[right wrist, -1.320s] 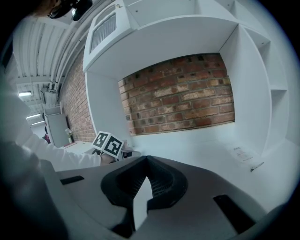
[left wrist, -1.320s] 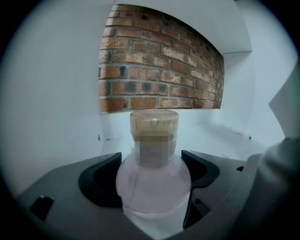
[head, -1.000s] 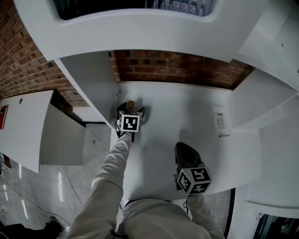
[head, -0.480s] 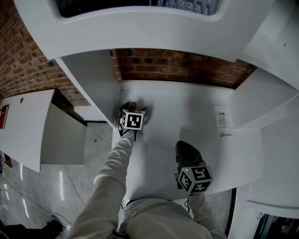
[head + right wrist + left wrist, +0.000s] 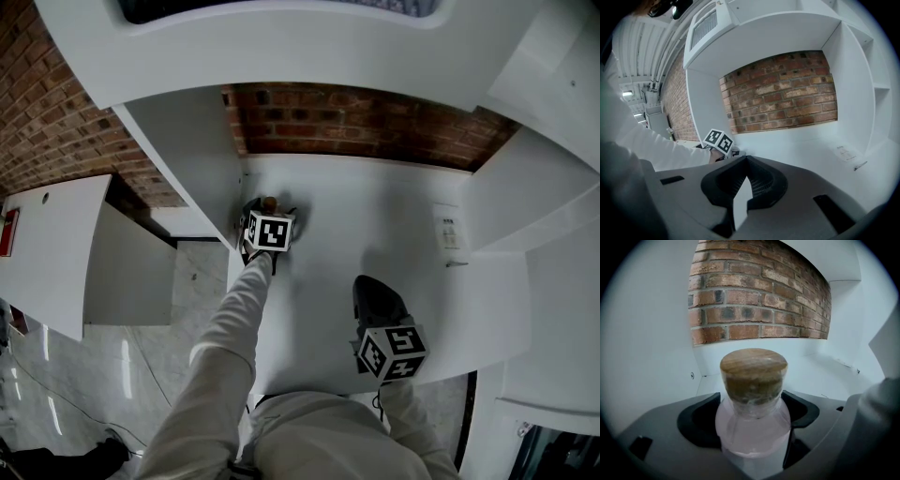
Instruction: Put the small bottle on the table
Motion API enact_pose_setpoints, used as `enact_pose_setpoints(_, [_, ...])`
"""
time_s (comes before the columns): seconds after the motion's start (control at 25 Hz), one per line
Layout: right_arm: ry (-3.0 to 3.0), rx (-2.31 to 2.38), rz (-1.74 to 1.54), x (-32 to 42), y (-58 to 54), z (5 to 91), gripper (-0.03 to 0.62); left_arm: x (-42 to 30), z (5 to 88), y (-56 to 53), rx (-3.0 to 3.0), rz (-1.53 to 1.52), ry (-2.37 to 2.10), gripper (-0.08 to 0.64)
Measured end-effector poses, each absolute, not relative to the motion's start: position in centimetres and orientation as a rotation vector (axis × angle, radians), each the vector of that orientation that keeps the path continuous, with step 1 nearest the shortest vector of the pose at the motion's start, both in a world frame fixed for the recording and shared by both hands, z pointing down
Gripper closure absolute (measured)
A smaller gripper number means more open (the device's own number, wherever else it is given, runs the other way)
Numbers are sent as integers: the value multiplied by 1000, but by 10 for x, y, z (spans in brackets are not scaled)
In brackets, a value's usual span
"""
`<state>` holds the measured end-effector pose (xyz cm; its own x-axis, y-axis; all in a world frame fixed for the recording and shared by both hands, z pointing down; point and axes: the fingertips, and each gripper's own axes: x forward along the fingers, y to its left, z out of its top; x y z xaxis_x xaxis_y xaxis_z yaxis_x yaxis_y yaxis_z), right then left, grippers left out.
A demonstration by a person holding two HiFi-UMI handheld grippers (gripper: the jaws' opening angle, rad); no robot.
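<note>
A small clear bottle (image 5: 752, 427) with a brown cork stopper (image 5: 753, 371) stands upright between the jaws of my left gripper (image 5: 752, 416), which is shut on its body. From the head view only the cork (image 5: 269, 202) shows beyond the left gripper (image 5: 267, 214), at the far left of the white table (image 5: 366, 220) near the side panel. Whether the bottle's base touches the table is hidden. My right gripper (image 5: 373, 298) hovers over the table's near edge, shut with nothing in it (image 5: 746, 161).
A brick wall (image 5: 366, 127) backs the table. A white side panel (image 5: 187, 159) stands close on the left, and a shelf (image 5: 281, 47) hangs overhead. A small paper label (image 5: 448, 234) lies at the table's right. Floor lies left of the table's edge.
The left gripper has carried the bottle a little farther toward the brick wall. The right gripper has barely shifted.
</note>
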<state>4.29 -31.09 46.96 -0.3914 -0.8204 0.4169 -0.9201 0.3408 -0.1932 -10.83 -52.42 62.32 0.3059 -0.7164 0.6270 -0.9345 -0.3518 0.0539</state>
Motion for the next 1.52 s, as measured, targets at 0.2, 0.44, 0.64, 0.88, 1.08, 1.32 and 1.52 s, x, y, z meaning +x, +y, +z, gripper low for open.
enact_pose_setpoints(0.2, [-2369, 1553, 583, 40, -308, 469, 565, -114, 620, -518, 2152, 755, -1515, 166])
enact_pose_setpoints(0.44, [-2373, 1542, 580, 41, -308, 471, 565, -120, 598, -508, 2180, 709, -1566, 166])
enact_pose_setpoints(0.64, [-2389, 1529, 579, 39, -306, 470, 565, -127, 573, -485, 2207, 649, -1632, 167])
enact_pose_setpoints(0.88, [-2424, 1502, 563, 31, -305, 468, 565, -138, 532, -450, 2247, 574, -1679, 169])
enact_pose_setpoints(1.08, [-2435, 1489, 554, 28, -302, 469, 565, -137, 507, -414, 2265, 515, -1636, 181])
enact_pose_setpoints(1.32, [-2452, 1473, 541, 22, -299, 468, 565, -133, 497, -376, 2266, 450, -1615, 300])
enact_pose_setpoints(1.52, [-2467, 1464, 529, 19, -295, 467, 565, -135, 491, -347, 2288, 449, -1626, 412])
